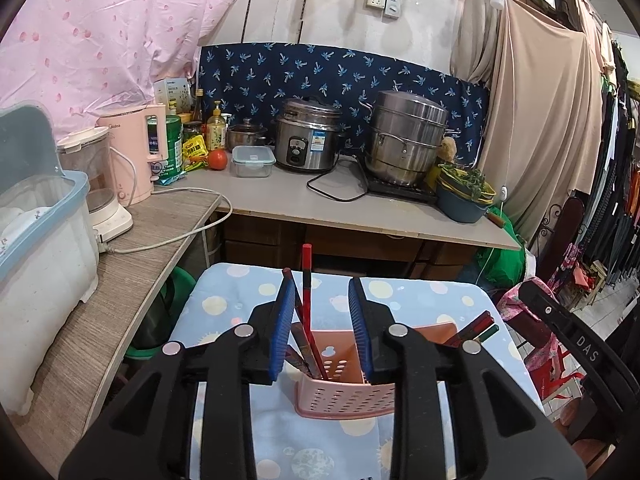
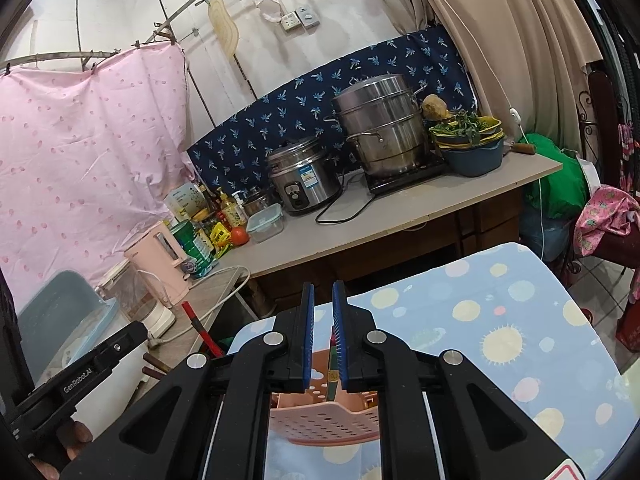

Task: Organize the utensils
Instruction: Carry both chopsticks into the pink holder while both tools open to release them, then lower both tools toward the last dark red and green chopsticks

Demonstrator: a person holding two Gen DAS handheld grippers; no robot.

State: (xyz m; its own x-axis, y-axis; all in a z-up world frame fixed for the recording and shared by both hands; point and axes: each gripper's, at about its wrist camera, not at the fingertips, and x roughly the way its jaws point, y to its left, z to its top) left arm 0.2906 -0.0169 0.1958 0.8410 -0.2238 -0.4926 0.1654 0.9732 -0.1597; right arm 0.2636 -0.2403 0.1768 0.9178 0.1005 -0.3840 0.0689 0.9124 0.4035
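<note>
Chopsticks in holder [image 1: 306,312]: red and dark sticks stood in the left compartment, long axis near upright, tips up and leaning a little left – one red stick rose highest.
Loose chopsticks [image 1: 476,330]: a bundle lay at the holder's far right corner, ends pointing up and right.
Held chopstick [image 2: 331,364]: a dark stick, seen nearly end-on, sat between the right pads over the holder.
Holder [image 1: 340,394]: a pink perforated plastic utensil basket stood on the blue sun-and-dot tablecloth [image 1: 420,292].
Left gripper [image 1: 322,320]: jaws were well apart, holding nothing, straddling the holder – the left pad touched or stood just beside the standing sticks.
Right gripper [image 2: 320,320]: jaws were nearly together, clamped on the held chopstick.
Beyond: rice cooker [image 1: 306,140] and steel steamer pot [image 1: 406,138] stood on the counter.
</note>
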